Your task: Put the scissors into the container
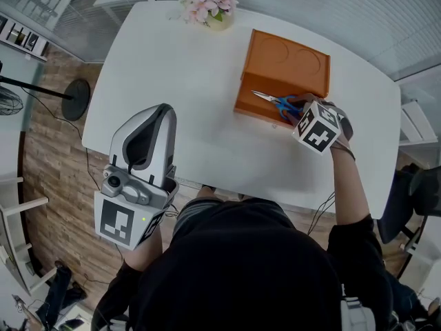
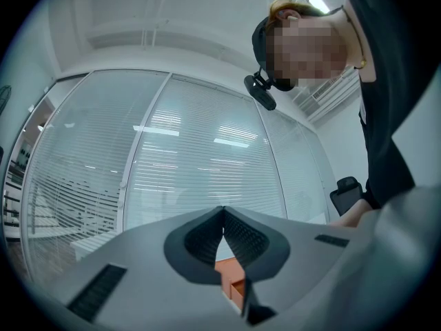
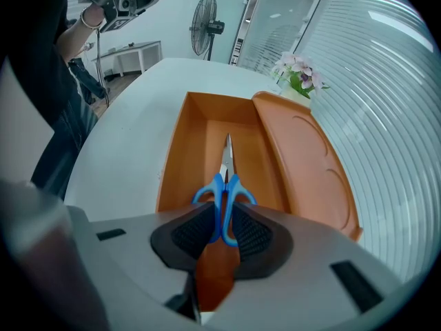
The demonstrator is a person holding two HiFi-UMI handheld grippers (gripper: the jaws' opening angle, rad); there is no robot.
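Note:
Blue-handled scissors (image 1: 275, 102) (image 3: 226, 185) hang with their blades pointing into an open orange container (image 1: 242, 88) (image 3: 180, 164) on the white table. My right gripper (image 1: 295, 118) (image 3: 224, 221) is over the container's near end, tilted steeply down and shut on the blue handles. The blade tips reach over the container's inside; I cannot tell if they touch its floor. The container's orange lid (image 1: 289, 64) (image 3: 303, 157) lies open beside it. My left gripper (image 1: 165, 110) (image 2: 222, 211) is held up off the table's near left edge, shut and empty, and points at the window blinds.
A pot of pink flowers (image 1: 210, 5) (image 3: 298, 74) stands at the table's far edge. A floor fan (image 1: 76, 98) (image 3: 207, 29) is beyond the table's left side, and a dark chair (image 1: 413, 192) stands at the right. Bare white tabletop (image 1: 179, 74) spreads left of the container.

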